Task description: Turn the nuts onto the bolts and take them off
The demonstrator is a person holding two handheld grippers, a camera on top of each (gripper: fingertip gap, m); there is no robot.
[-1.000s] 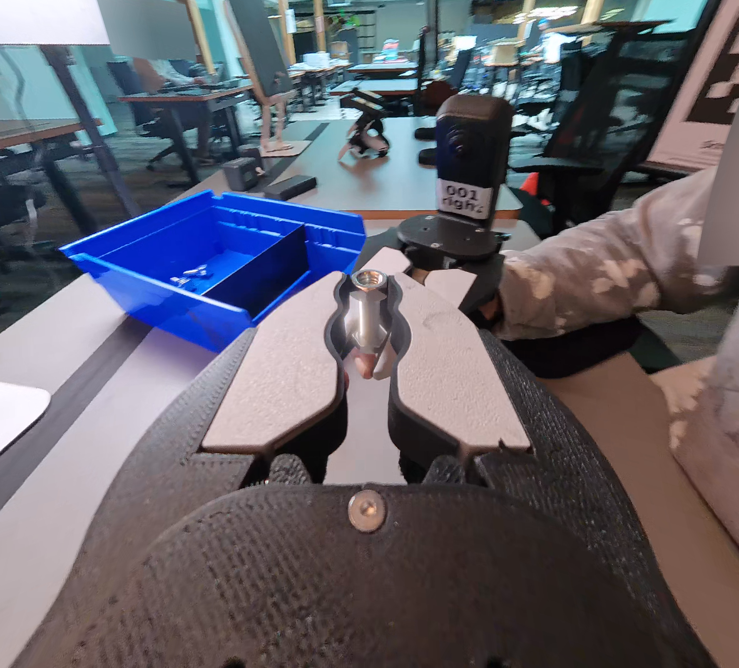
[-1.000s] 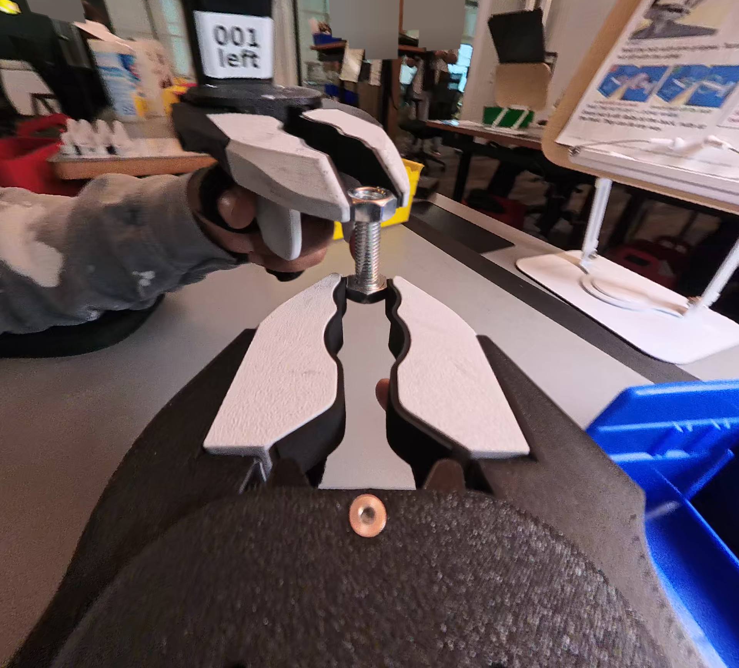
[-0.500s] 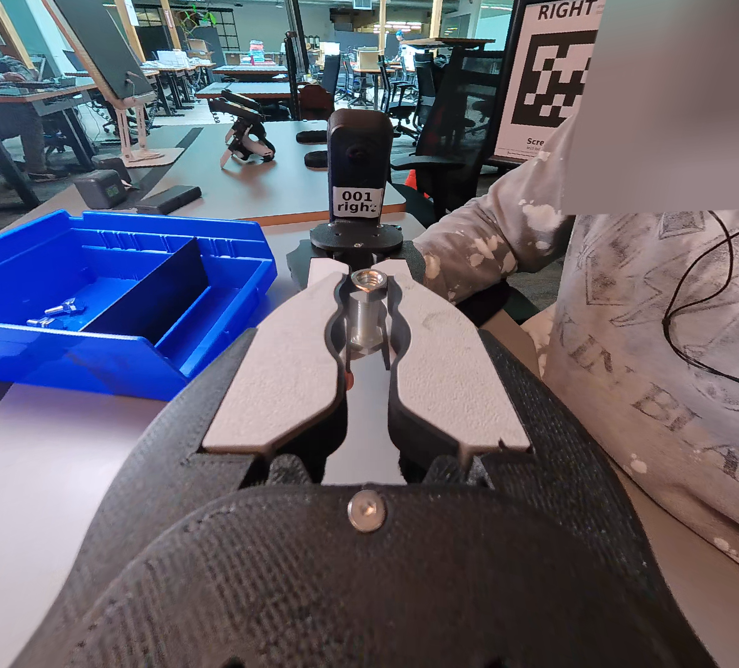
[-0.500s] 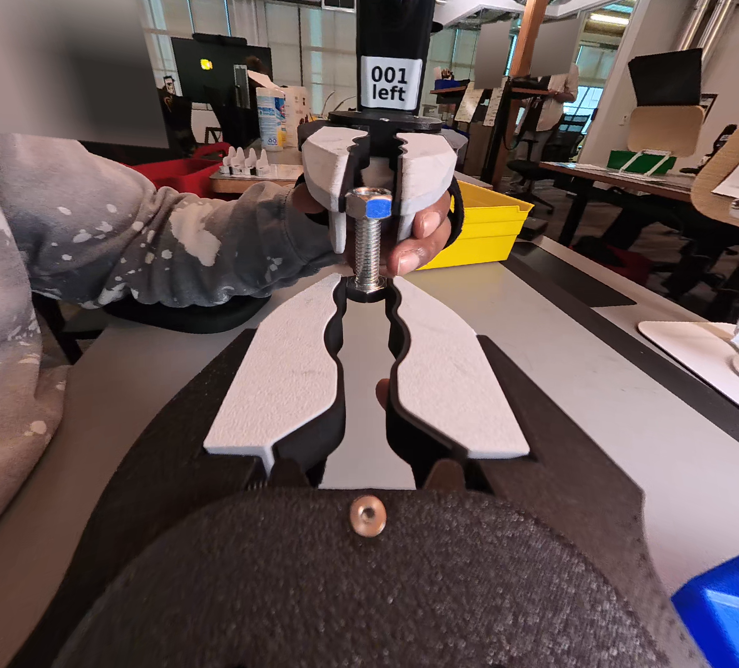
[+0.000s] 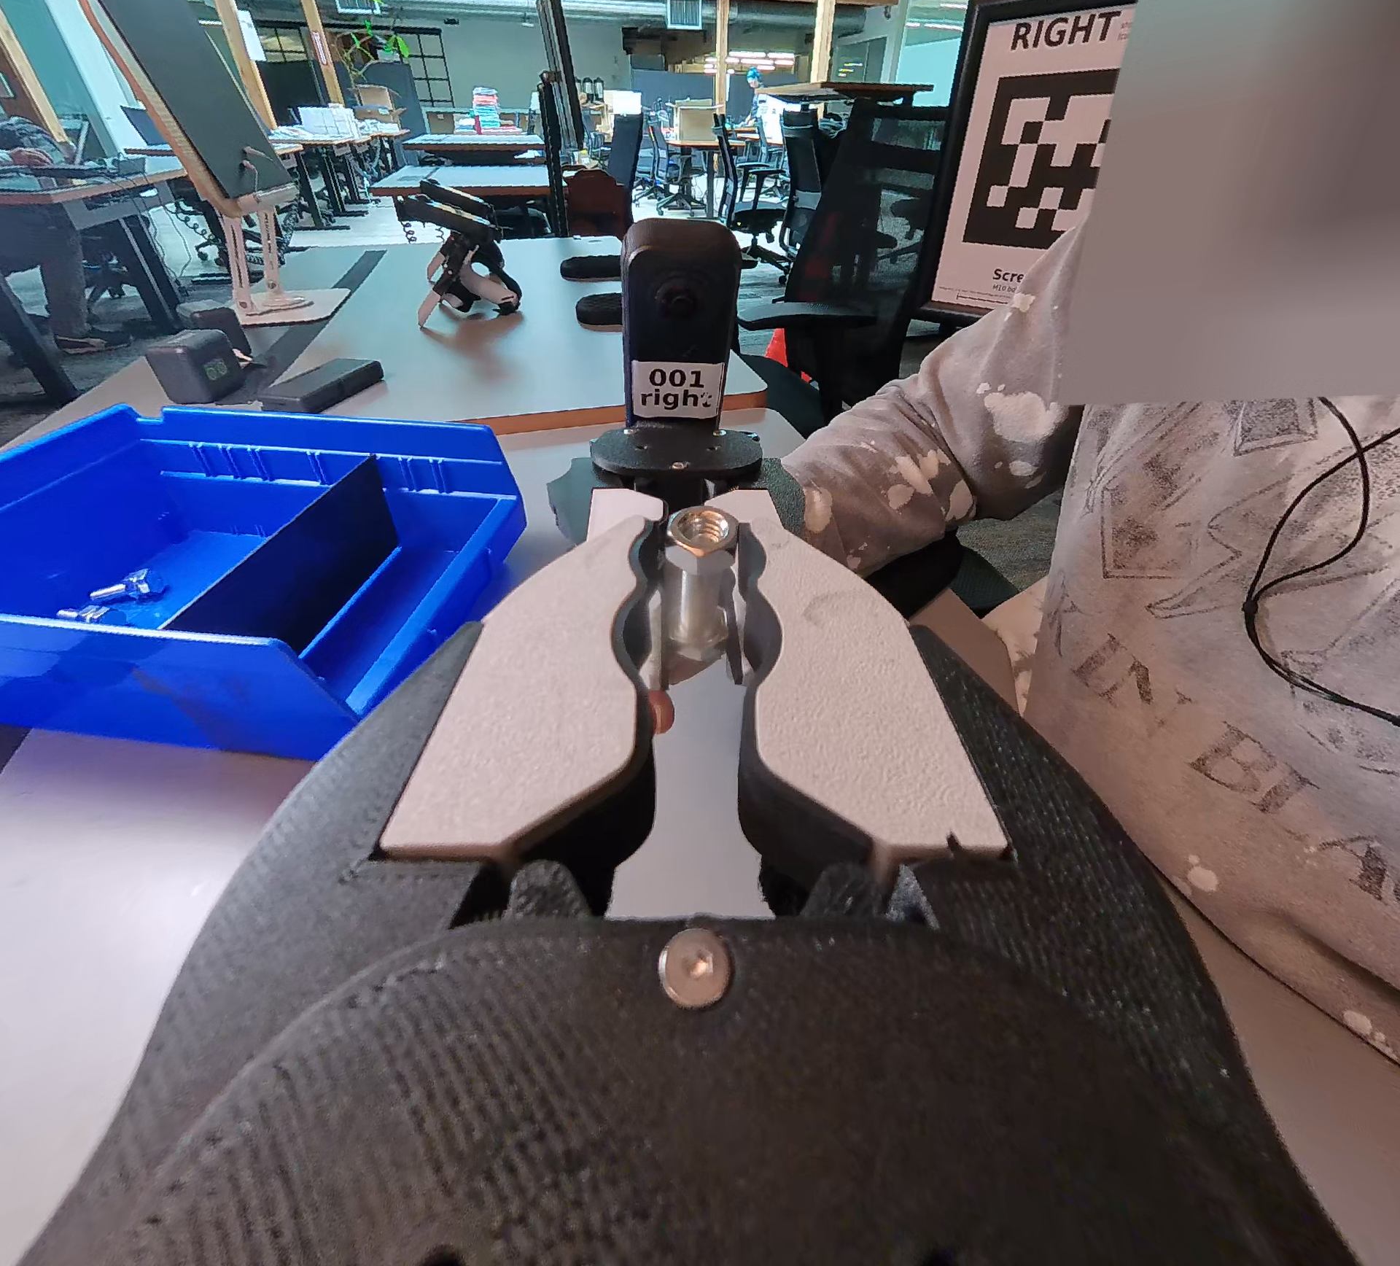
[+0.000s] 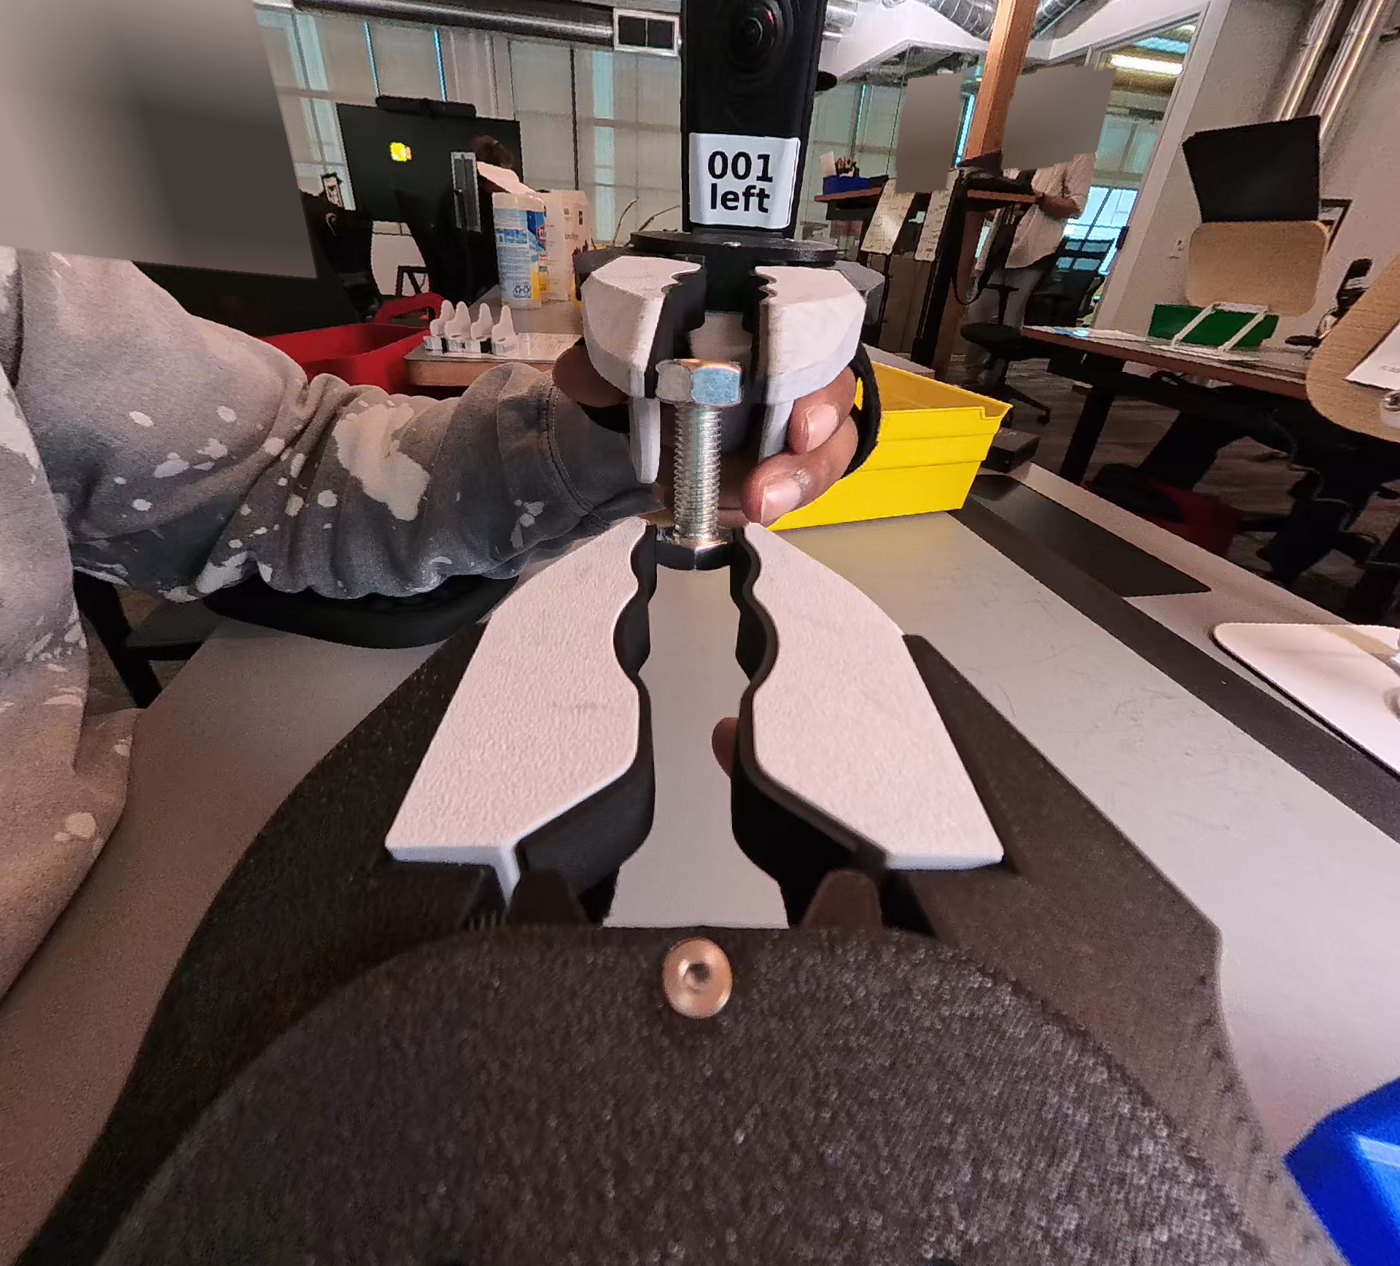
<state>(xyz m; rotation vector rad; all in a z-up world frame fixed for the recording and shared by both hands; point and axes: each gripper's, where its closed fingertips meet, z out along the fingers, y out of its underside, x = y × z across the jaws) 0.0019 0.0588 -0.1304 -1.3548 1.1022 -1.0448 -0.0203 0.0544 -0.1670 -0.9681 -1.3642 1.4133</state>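
Note:
A silver hex bolt [image 6: 697,457] spans the gap between my two grippers, which face each other above the grey table [image 6: 1023,661]. My left gripper [image 5: 693,570] is shut on the bolt's head end [image 6: 698,385]. My right gripper [image 6: 693,548] is shut on a hex nut [image 6: 693,554] that sits at the tip of the bolt's thread. In the left wrist view the nut [image 5: 701,532] shows at the far end of the bolt [image 5: 685,612], between the right gripper's fingers [image 5: 623,510]. How far the nut is threaded on is hidden.
A blue divided bin [image 5: 424,631] stands on the table left of the grippers, with small wing screws [image 5: 121,589] inside; its corner shows in the right wrist view [image 6: 1348,1169]. A yellow bin [image 6: 909,449] and a white stand base [image 6: 1318,676] lie farther off. The person's sleeves and torso [image 5: 1212,623] are close by. The grippers' ends are close to 4 cm from one another.
Both grippers have swung round together and now face each other squarely. The bolt and nut stay gripped. Little has moved in the last half second.

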